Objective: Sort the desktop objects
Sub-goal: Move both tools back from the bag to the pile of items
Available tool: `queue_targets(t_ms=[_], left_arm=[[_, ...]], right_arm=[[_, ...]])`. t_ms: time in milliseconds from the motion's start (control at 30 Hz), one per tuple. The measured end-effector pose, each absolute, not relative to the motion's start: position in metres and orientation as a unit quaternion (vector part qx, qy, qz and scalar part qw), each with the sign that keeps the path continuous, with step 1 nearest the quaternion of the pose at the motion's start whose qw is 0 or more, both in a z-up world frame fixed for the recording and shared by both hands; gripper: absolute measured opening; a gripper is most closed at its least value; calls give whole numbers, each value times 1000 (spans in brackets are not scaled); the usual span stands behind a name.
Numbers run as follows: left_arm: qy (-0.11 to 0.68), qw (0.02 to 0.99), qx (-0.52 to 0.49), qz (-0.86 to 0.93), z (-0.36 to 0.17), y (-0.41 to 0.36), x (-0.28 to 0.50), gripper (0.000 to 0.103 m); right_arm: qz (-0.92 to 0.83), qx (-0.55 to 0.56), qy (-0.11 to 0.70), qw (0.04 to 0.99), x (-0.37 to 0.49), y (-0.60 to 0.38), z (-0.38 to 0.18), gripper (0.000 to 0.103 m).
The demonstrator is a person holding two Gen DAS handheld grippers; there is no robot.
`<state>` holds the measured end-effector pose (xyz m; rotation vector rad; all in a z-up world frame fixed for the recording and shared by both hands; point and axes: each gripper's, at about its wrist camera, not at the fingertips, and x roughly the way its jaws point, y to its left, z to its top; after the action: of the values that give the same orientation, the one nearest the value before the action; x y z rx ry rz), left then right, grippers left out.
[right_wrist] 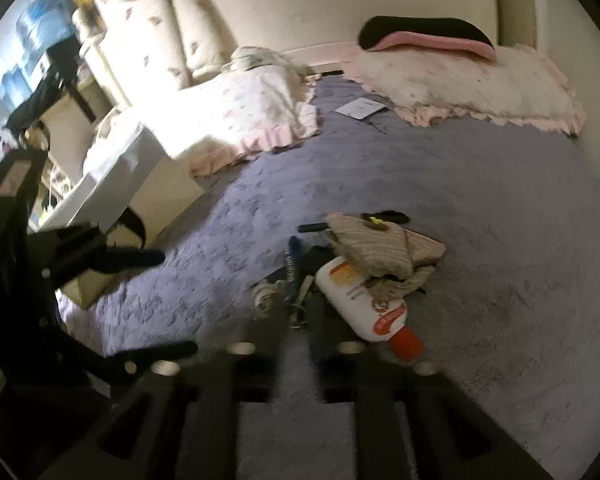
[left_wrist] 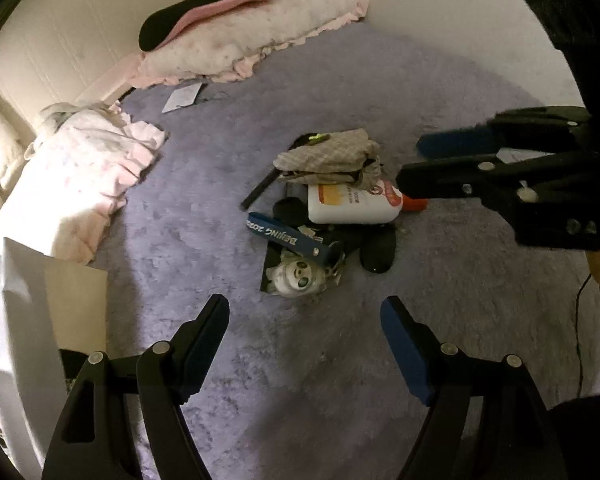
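Your objects sit heaped in one pile on the purple bed (left_wrist: 440,320): a folded cloth (left_wrist: 328,154) on top, a white bottle (left_wrist: 348,204) with orange cap under its edge, a blue lanyard (left_wrist: 288,238) and a small toy (left_wrist: 296,278) toward 6 o'clock in the left view. The heap probably needs unstacking from the top.

Your left gripper (left_wrist: 304,344) holds nothing, fingers wide, short of the toy. Your right gripper (right_wrist: 300,320) is blurred; fingers stand narrow with only blanket between them, apart from the bottle cap.

Open bed lies at 3 and 6 o'clock. Pillows (left_wrist: 252,36) crowd 11 o'clock; a white box (left_wrist: 24,320) sits at 8.
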<state>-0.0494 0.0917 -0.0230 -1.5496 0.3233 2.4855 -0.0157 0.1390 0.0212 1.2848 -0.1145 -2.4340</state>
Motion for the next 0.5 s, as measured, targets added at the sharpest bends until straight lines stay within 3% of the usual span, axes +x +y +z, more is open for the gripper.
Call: queue_targets(t_ms=[33, 133, 333, 500], left_arm=[[108, 96, -524, 840, -26, 92, -54, 78], [94, 83, -524, 842, -33, 88, -63, 78], [23, 86, -544, 835, -53, 77, -81, 78], [13, 77, -540, 838, -62, 71, -81, 78]], right_arm=[[-871, 452, -42, 186, -17, 143, 18, 47], [-882, 439, -39, 167, -22, 152, 12, 63], [-881, 454, 29, 129, -41, 153, -7, 67], [-874, 444, 102, 170, -49, 145, -21, 67]])
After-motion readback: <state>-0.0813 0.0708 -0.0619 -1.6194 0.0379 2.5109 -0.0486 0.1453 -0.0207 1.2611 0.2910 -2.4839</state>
